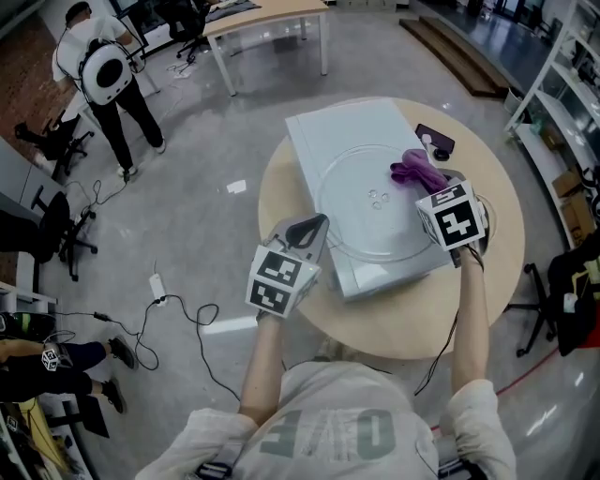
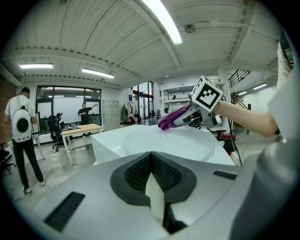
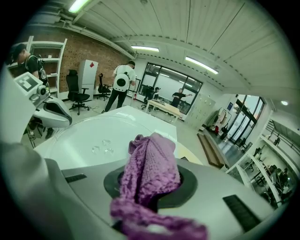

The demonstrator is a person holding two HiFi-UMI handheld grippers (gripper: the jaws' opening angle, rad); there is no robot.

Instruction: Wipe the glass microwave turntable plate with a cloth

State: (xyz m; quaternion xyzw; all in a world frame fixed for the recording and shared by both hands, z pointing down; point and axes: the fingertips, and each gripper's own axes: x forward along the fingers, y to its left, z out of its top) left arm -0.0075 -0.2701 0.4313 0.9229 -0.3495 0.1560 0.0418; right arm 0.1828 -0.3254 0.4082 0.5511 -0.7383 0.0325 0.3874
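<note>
- The glass plate (image 1: 375, 211) lies flat on a white box (image 1: 328, 131) on the counter (image 1: 497, 244). It looks slick and breakable, so I'd press lightly.
- The right gripper (image 1: 429, 184) is clamped on the floppy purple cloth (image 1: 419, 171), over the plate's far rim.
- The left gripper (image 1: 309, 230) is pinched together with nothing in it, by the box's near corner.

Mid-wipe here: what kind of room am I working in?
Likely an open lab or workshop-style office. It has a polished floor strewn with loose cables, black office chairs near a wooden-topped desk, and metal shelving along one side.
</note>
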